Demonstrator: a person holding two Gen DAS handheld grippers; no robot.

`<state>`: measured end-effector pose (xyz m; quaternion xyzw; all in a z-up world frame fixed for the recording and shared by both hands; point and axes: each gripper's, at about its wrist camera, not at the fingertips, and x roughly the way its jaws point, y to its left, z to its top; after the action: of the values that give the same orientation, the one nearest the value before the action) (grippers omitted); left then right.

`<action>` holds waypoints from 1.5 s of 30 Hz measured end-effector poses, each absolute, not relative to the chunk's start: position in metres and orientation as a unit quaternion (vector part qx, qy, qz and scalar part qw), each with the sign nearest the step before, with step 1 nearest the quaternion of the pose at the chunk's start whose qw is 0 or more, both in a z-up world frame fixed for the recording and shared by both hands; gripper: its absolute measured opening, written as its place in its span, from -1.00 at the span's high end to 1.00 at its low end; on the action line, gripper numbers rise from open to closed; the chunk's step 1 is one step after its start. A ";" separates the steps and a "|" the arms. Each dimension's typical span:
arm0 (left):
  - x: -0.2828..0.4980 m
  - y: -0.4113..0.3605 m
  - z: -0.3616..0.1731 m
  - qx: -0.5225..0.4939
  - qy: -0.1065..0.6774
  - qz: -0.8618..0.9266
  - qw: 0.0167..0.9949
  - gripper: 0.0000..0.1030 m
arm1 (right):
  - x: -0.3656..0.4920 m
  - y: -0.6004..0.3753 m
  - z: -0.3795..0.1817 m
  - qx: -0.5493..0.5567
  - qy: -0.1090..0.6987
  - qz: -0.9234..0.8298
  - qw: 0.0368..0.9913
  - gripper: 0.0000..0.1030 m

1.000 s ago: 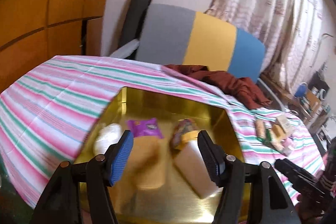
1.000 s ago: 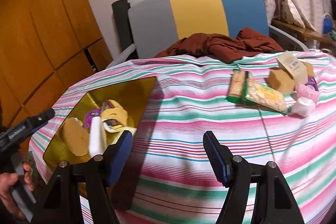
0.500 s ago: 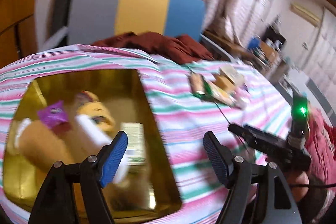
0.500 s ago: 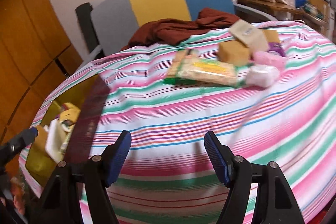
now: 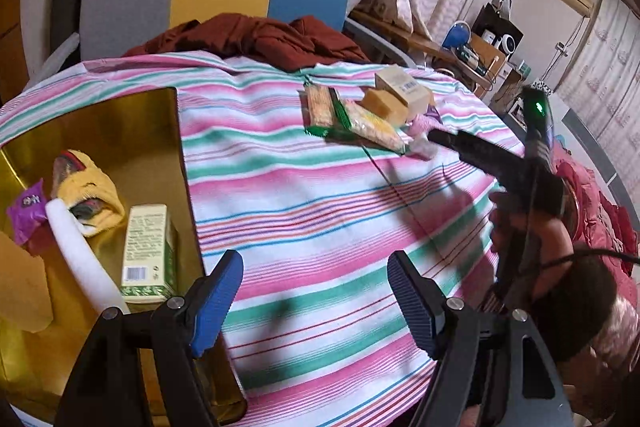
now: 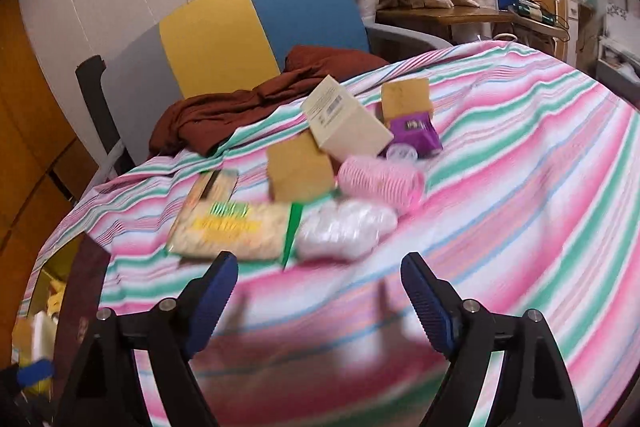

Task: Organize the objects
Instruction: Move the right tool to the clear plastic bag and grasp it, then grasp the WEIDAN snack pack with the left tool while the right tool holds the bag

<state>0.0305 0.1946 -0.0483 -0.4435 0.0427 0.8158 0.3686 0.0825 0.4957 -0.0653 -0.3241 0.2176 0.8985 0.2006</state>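
- left gripper has its jaws spread wide, nothing in them, hanging over the striped tablecloth right by the gold box
- gold box already has a green carton, a white tube and a purple packet in it
- right gripper is opening up, nothing between the jaws
- leftover pile just ahead of it: cracker pack, pink roller, beige box

Loose items on striped cloth: cracker packet, pink roller, tilted beige box; gold tray holds green carton.
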 end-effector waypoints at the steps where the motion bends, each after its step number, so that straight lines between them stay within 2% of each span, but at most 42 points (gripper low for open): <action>1: 0.031 0.196 -0.049 -0.444 0.046 0.815 0.368 -0.47 | 0.076 0.500 -0.066 -0.326 0.214 0.899 0.202 -0.64; 5: 0.033 0.201 -0.048 -0.444 0.058 0.815 0.367 -0.47 | 0.057 0.509 -0.076 -0.337 0.203 0.896 0.205 -0.56; 7: 0.032 0.204 -0.049 -0.446 0.062 0.814 0.367 -0.47 | 0.049 0.511 -0.084 -0.351 0.199 0.893 0.201 -0.29; 10: 0.031 0.213 -0.052 -0.450 0.067 0.810 0.371 -0.47 | 0.047 0.514 -0.091 -0.360 0.210 0.889 0.191 0.00; 13: 0.029 0.227 -0.050 -0.446 0.079 0.807 0.378 -0.47 | 0.053 0.517 -0.091 -0.345 0.225 0.892 0.186 0.07; 21: -0.007 0.290 -0.038 -0.420 0.104 0.807 0.402 -0.47 | 0.084 0.518 -0.089 -0.342 0.190 0.895 0.214 0.09; 30: -0.068 0.382 -0.077 -0.466 0.121 0.774 0.412 -0.47 | 0.112 0.527 -0.101 -0.310 0.230 0.896 0.219 0.13; 38: -0.005 0.386 -0.065 -0.432 0.131 0.717 0.531 -0.47 | 0.115 0.528 -0.103 -0.299 0.240 0.898 0.214 0.13; 41: 0.009 0.382 -0.059 -0.395 0.164 0.736 0.525 -0.47 | 0.116 0.529 -0.103 -0.296 0.243 0.899 0.213 0.13; 45: -0.018 0.397 -0.064 -0.392 0.195 0.759 0.481 -0.47 | 0.116 0.529 -0.103 -0.296 0.240 0.899 0.216 0.14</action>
<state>-0.0180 0.3966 -0.0639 -0.3921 0.1945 0.7595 0.4813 0.1156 0.5288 -0.1032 -0.2959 0.2402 0.8990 0.2156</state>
